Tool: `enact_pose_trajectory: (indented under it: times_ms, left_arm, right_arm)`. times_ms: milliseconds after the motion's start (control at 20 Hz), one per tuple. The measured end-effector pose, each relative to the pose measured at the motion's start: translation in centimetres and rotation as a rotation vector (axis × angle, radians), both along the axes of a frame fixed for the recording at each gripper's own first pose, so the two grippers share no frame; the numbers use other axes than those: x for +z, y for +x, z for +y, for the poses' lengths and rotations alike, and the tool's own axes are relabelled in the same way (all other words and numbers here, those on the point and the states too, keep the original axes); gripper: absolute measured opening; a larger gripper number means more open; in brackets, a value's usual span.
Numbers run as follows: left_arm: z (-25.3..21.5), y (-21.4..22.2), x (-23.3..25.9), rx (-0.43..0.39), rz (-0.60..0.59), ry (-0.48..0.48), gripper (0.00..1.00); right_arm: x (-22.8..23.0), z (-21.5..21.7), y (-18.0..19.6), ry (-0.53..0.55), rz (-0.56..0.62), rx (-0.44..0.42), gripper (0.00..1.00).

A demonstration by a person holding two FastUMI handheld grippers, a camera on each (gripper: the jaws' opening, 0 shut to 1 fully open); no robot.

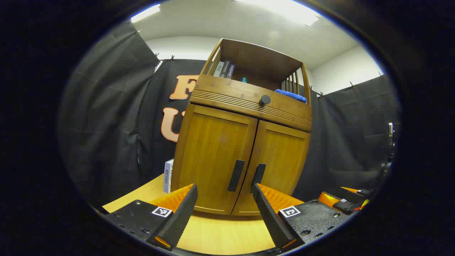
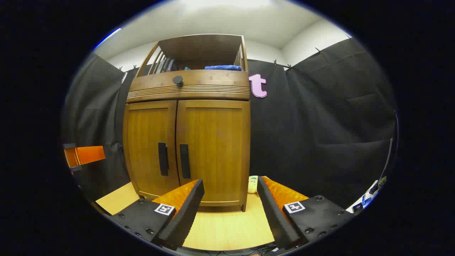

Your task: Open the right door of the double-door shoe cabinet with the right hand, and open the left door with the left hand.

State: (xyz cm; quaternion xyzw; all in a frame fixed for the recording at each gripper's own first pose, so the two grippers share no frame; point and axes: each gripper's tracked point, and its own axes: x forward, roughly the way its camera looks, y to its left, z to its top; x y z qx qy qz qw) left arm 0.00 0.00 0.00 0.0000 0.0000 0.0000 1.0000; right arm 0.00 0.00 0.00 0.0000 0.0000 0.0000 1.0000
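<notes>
The wooden shoe cabinet (image 1: 213, 149) (image 2: 209, 142) stands on a light wood table with both doors shut. Two dark vertical handles meet at the middle seam: the left door handle (image 1: 236, 175) (image 2: 162, 159) and the right door handle (image 1: 258, 177) (image 2: 184, 161). In the left gripper view, my left gripper (image 1: 224, 192) is open a short way in front of the doors, roughly level with the handles' lower ends and touching nothing. My right gripper (image 2: 230, 185) is open too, low in front of the right door and off to the right of its handle. Each gripper appears at the other view's edge, the right gripper (image 1: 346, 202) and the left gripper (image 2: 83, 155).
A drawer with a round dark knob (image 1: 265, 100) sits above the doors. The open top shelf holds books (image 1: 224, 69) and a blue cloth (image 1: 290, 95). A book (image 1: 168, 176) stands left of the cabinet, a small pale object (image 2: 252, 184) right of it. The table (image 1: 227, 234) runs in front.
</notes>
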Motion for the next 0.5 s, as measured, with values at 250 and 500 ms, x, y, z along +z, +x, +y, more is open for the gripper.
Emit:
enact_pose_trajectory:
  times_ms: [250,500]
  left_arm:
    - [1.1,0.3,0.3,0.004,-0.003,0.022,0.91]
    - [1.4,0.8,0.4,0.005,0.007,0.029,0.91]
  right_arm:
    - [0.0,1.4,0.2,0.014,-0.003,0.001,0.96]
    - [0.1,2.0,0.4,0.007,0.001,0.002,0.96]
